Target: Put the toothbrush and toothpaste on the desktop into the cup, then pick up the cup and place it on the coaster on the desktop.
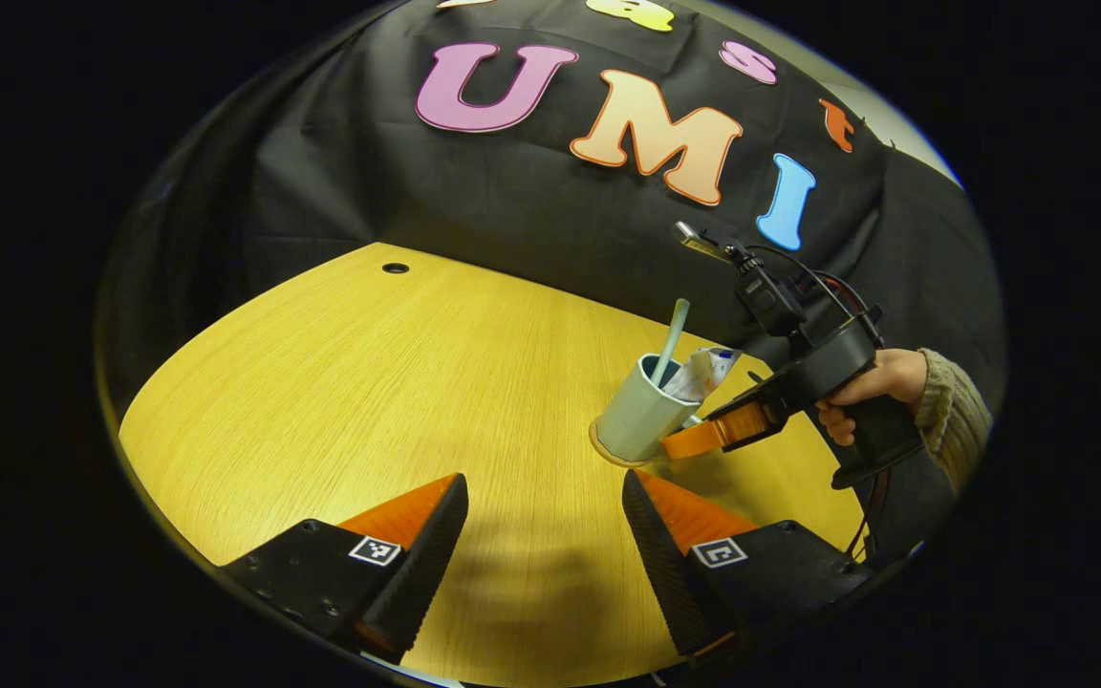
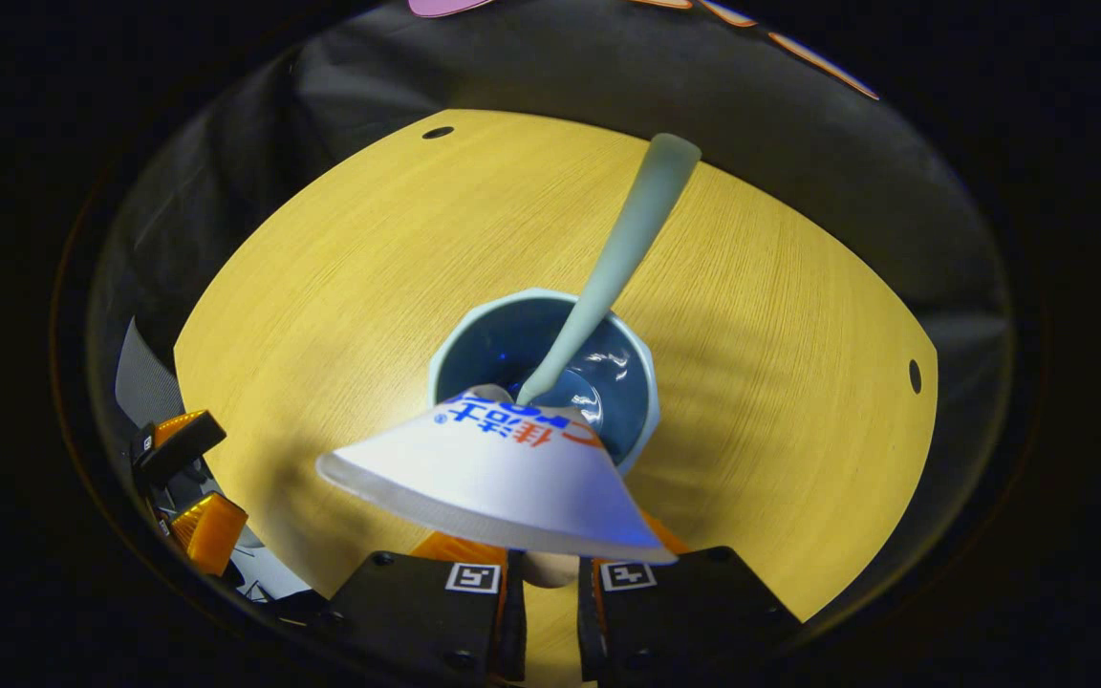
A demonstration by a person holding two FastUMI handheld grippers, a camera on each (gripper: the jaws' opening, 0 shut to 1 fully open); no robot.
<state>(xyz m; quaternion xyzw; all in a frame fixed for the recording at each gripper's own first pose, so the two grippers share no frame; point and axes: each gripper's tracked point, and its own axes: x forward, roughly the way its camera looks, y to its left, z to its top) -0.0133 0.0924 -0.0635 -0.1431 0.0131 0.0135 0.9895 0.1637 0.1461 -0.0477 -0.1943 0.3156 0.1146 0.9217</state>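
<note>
A: Where's the cup?
B: Standing on the coaster on your surface, with the toothbrush and toothpaste in it.
A: And the tongs?
B: Your right tongs are narrow, pinching the cup's rim. Your left tongs hang wide, holding nothing, near the cup.

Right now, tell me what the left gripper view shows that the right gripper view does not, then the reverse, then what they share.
Left gripper view: the outer wall of the cup, the coaster under it, the right claw at its side and the hand holding that claw. Right gripper view: the cup's inside from above, where the toothbrush reaches the bottom. Shared: cup, toothbrush, toothpaste, desktop.
</note>
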